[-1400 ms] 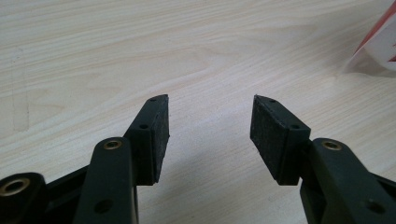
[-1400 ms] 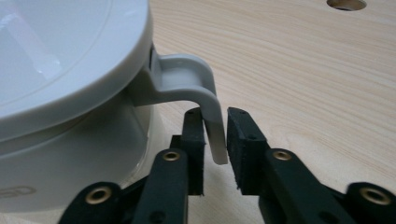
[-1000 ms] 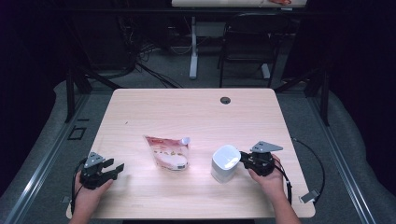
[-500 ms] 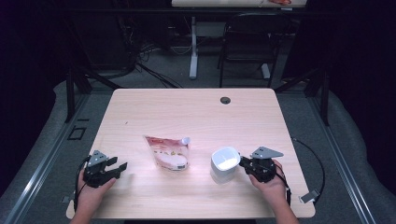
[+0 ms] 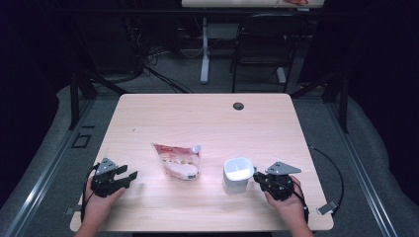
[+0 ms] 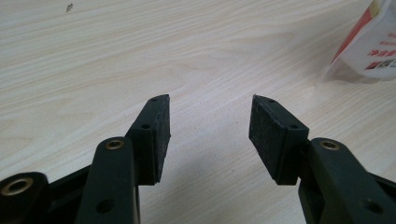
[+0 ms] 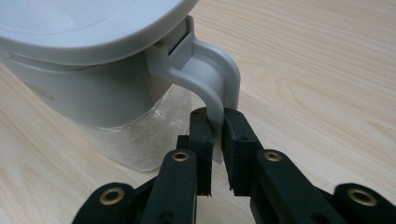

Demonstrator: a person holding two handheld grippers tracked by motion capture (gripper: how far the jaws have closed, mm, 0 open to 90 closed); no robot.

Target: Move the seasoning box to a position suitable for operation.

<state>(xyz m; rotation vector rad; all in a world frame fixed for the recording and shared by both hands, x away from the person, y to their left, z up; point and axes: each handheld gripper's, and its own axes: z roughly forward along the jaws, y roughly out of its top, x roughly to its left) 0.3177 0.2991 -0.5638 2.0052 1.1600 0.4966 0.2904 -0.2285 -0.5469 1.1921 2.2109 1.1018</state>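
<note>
The right gripper (image 7: pixel 215 122) was clamped on the curved grey plastic handle (image 7: pixel 212 79) of a white lidded jug with a clear lower body (image 5: pixel 237 175), which stood upright on the pale wooden table (image 5: pixel 207 118), near its front edge. The left gripper (image 6: pixel 209 122) hovered low with its jaws spread wide, holding nothing (bare wood between them). Between the two lay a flat white-and-red spouted pouch (image 5: pixel 179 161), just left of the jug.
</note>
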